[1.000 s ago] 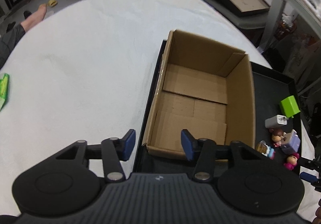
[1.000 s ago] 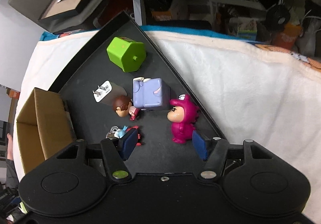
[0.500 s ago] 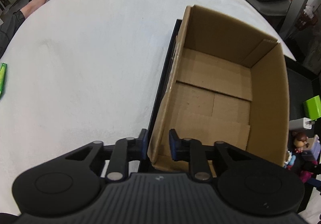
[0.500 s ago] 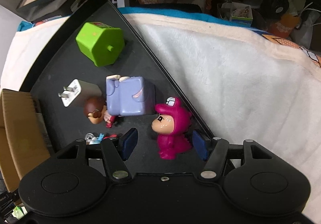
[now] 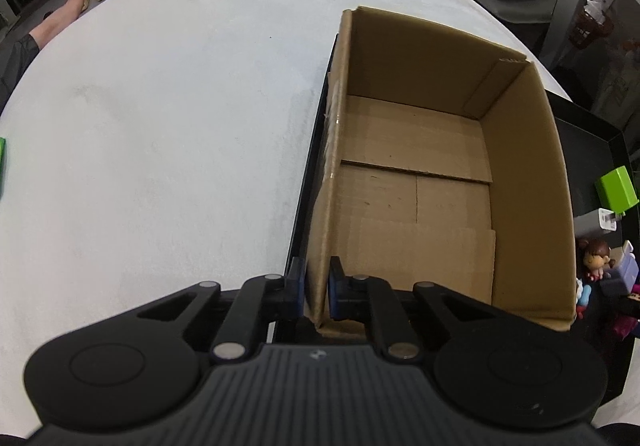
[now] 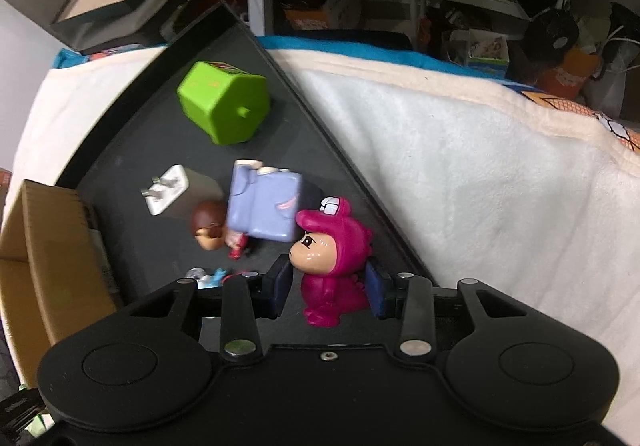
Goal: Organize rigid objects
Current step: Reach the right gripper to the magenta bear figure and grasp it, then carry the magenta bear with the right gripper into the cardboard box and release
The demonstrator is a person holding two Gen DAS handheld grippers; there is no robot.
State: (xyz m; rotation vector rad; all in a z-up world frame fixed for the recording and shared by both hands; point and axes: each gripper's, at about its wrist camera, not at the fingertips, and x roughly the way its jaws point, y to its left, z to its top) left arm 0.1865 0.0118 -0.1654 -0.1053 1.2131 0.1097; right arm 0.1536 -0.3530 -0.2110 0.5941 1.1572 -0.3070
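My left gripper [image 5: 316,288] is shut on the near left corner wall of the empty cardboard box [image 5: 416,174], one pad outside and one inside. The box stands on a black tray [image 5: 592,134]. In the right wrist view, a pink hooded figurine [image 6: 336,266] stands on the tray [image 6: 132,150] near its right rim. My right gripper [image 6: 328,288] is shut on it, with a pad against each side. Behind it lie a purple figure [image 6: 266,208], a brown-haired figurine [image 6: 208,226], a white charger plug [image 6: 168,194] and a green block [image 6: 224,108].
The tray lies on a white blanket [image 6: 480,174] that covers the table [image 5: 160,106]. A small blue and red toy [image 6: 208,276] lies by my right gripper's left finger. Cluttered shelves stand beyond the table. A person's foot [image 5: 60,18] shows at the far left.
The left gripper moved onto the box corner and closed on its wall. The right gripper advanced around the pink figurine and its fingers narrowed onto it.
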